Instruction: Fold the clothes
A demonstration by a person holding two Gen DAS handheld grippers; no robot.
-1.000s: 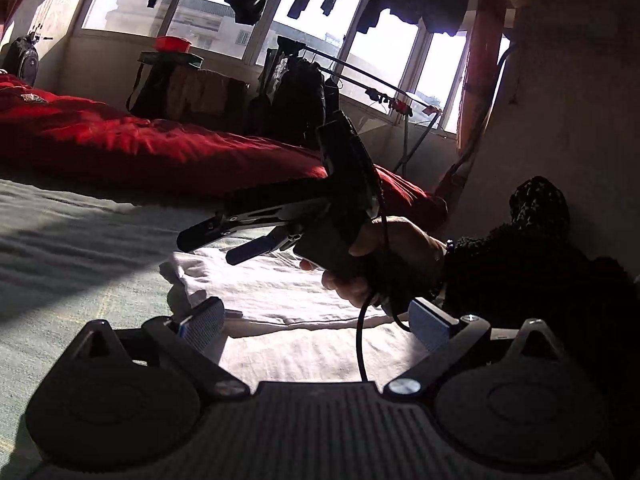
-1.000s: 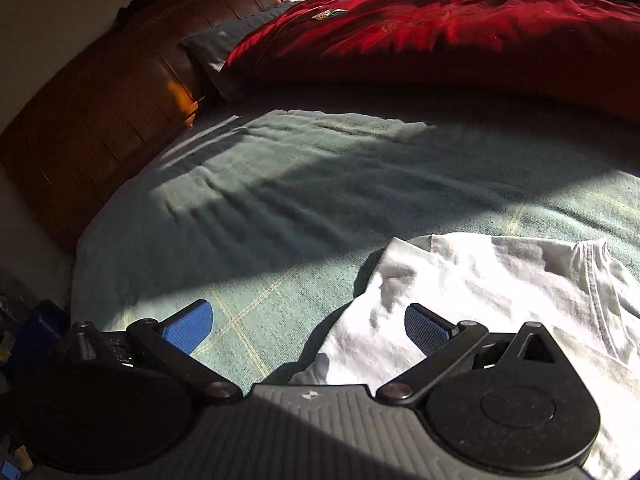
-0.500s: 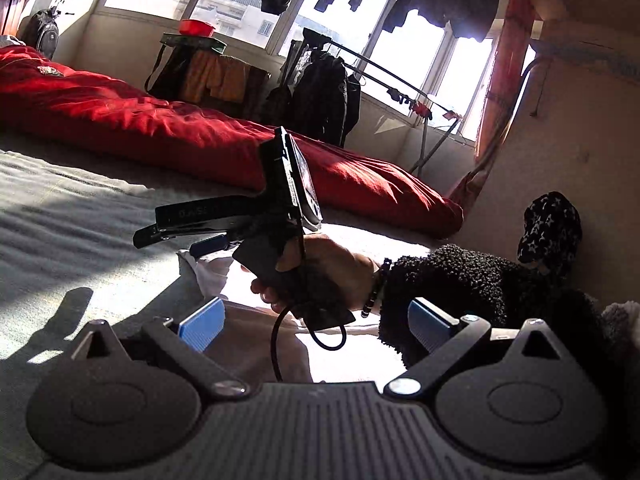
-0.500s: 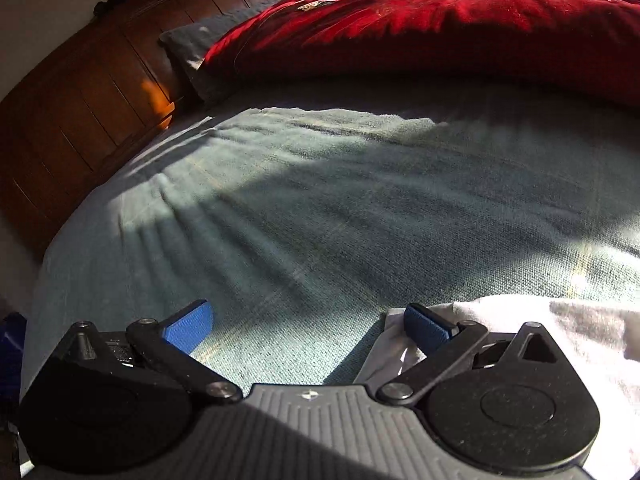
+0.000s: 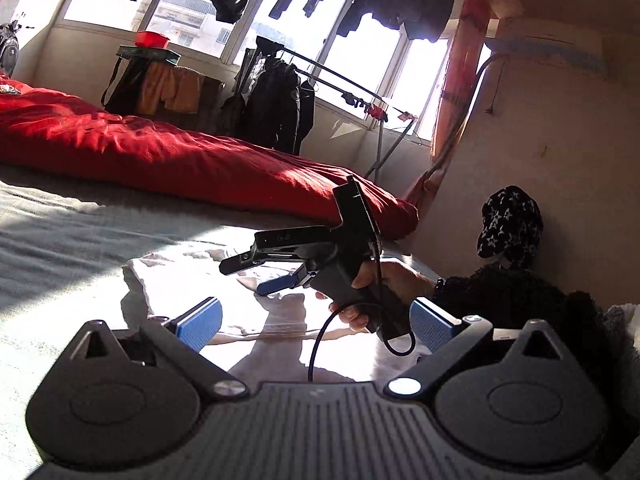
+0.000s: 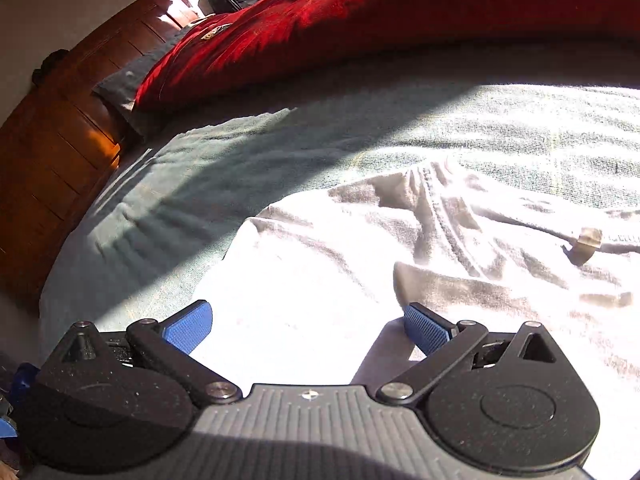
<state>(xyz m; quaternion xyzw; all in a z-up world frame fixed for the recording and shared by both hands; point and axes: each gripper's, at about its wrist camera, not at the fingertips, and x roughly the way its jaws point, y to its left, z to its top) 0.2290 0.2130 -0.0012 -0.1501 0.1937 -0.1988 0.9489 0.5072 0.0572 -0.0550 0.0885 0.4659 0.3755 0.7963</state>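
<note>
Hovering my right gripper (image 6: 308, 330) over the white shirt (image 6: 320, 264), I'm keeping its jaws wide. I'm holding my left gripper (image 5: 316, 322) spread wide too

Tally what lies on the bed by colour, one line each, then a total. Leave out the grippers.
White: 1, the shirt, spread on the sheet
Red: 1, the duvet, along the far side
Grey: 1, the pillow, at the wooden headboard
Total: 3
</note>
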